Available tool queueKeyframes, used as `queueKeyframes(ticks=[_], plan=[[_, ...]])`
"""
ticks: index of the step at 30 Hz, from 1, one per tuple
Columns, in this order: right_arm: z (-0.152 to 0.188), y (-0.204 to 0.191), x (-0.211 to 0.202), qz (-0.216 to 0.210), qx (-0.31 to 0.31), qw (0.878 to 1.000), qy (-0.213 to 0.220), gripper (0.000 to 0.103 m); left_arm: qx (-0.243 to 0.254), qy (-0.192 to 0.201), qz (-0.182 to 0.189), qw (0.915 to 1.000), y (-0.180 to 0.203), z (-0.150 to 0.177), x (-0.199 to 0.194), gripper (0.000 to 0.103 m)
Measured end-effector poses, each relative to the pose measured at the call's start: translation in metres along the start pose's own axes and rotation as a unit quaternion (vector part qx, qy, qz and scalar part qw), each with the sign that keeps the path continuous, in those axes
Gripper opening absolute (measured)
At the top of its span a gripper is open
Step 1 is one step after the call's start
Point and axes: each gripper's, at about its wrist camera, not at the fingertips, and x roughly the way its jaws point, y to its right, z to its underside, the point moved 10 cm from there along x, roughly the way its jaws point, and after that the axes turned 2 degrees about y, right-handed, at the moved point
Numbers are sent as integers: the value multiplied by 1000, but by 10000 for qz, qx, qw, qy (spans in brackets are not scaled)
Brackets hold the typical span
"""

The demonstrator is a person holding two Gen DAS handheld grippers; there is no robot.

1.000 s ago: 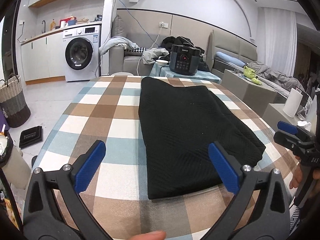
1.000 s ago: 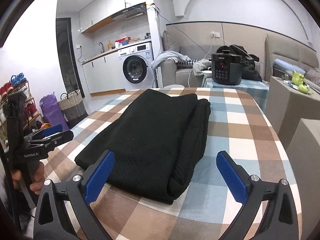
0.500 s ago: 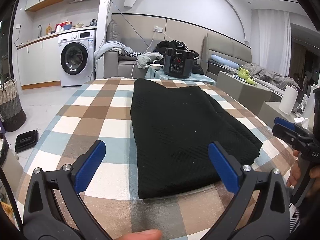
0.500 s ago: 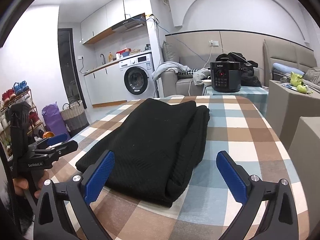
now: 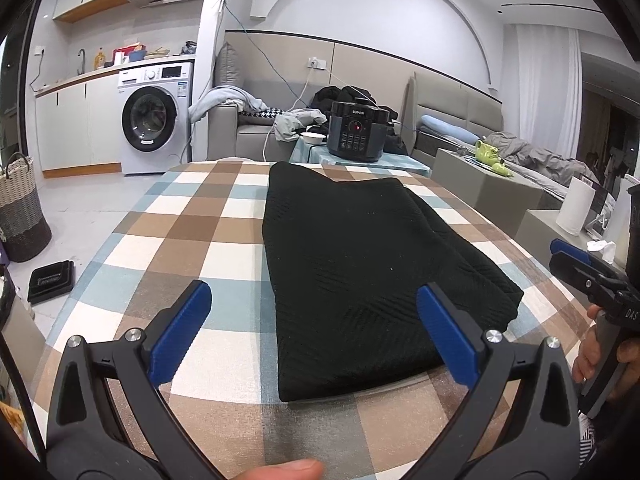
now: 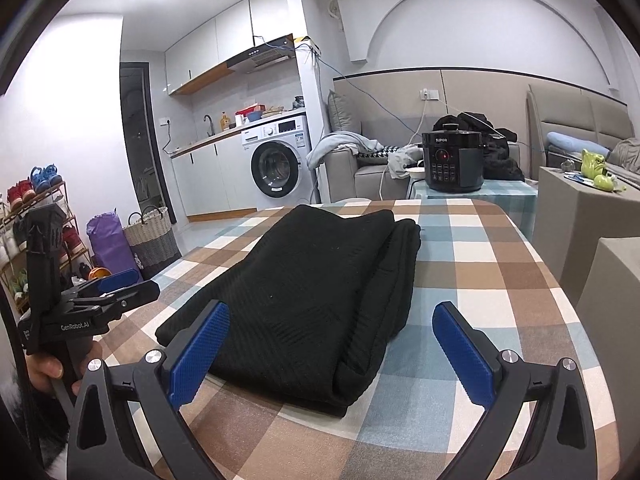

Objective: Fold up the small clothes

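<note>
black knit garment (image 5: 360, 264) folded flat on the checkered tablecloth (image 5: 192, 232), left gripper (image 5: 316, 328) spread wide, right gripper (image 6: 332, 344) wide too, both empty, hovering near its front edge

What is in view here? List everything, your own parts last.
folded garment: 1, black, on the table, lengthwise
table: 1, brown-blue-white check cloth
pressure cooker: 1, black, side table beyond
washing machine: 1, white, under counter, left
laundry basket: 1, beige-grey, floor, left
paper roll: 1, white, far right
shoe rack: 1, far left
left gripper: black, blue pads, open, empty
right gripper: same, open, empty
</note>
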Motion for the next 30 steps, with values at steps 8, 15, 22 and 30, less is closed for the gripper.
queueKeyframes(ticks=[8,15,22,30], plan=[[1,-6,2,82,-203,9998,-16,103,22,13,59,10000,2,0,-2,102],[1,-6,1,133,-247,9996,-2,103,30,21,61,10000,2,0,-2,102],[1,-4,1,120,-187,9998,4,103,43,28,70,10000,4,0,-3,102],[1,-3,1,139,-165,9998,-11,103,73,39,90,9999,5,-1,-3,102]])
